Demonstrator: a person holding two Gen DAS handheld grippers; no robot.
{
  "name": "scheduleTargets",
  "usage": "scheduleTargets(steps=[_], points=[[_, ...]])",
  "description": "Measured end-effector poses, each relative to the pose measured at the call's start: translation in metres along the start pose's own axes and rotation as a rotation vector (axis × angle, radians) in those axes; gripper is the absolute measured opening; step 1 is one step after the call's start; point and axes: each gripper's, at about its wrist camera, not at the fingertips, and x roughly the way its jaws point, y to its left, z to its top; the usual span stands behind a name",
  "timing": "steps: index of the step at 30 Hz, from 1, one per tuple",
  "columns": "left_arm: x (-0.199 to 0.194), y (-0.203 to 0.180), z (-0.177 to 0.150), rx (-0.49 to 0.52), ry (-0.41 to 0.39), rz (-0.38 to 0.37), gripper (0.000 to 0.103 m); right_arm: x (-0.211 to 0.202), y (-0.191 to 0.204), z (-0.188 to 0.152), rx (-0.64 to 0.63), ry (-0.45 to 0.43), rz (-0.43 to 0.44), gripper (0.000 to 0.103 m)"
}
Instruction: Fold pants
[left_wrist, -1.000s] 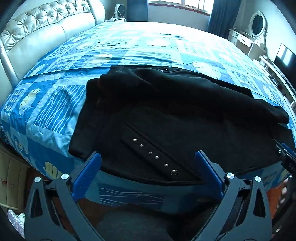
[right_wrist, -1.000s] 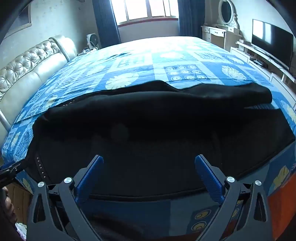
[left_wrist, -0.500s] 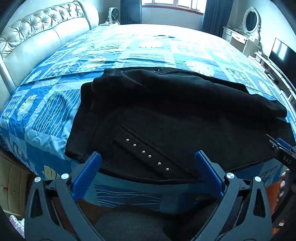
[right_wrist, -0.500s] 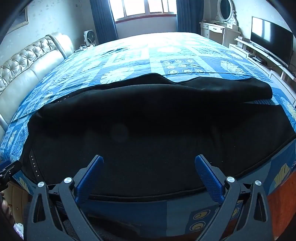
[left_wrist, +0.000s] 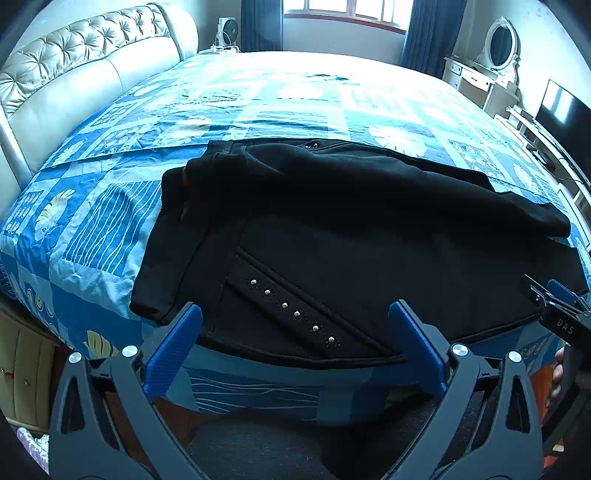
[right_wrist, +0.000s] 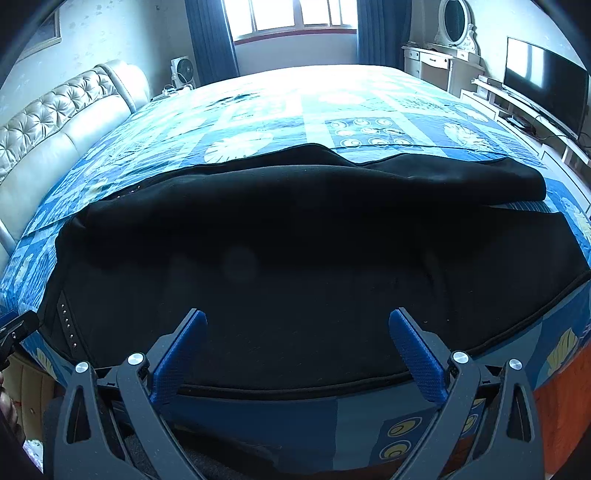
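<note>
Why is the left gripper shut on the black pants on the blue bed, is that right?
Not quite. The left gripper is open and holds nothing; its blue fingers stand wide apart at the near edge of the black pants, as the left wrist view shows. The pants do lie on the blue bed.

A bed (left_wrist: 280, 96) with a blue patterned quilt (right_wrist: 369, 110) carries black pants (left_wrist: 351, 229) near its front edge.
</note>
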Motion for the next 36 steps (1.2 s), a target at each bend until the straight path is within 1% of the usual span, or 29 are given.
scheduleTargets(steps=[36], points=[[-0.004,-0.0069,-0.0028,0.008,-0.006,-0.003,0.101,0.0003,0.0071,-0.0039,-0.013,0.006,0.008,0.098]])
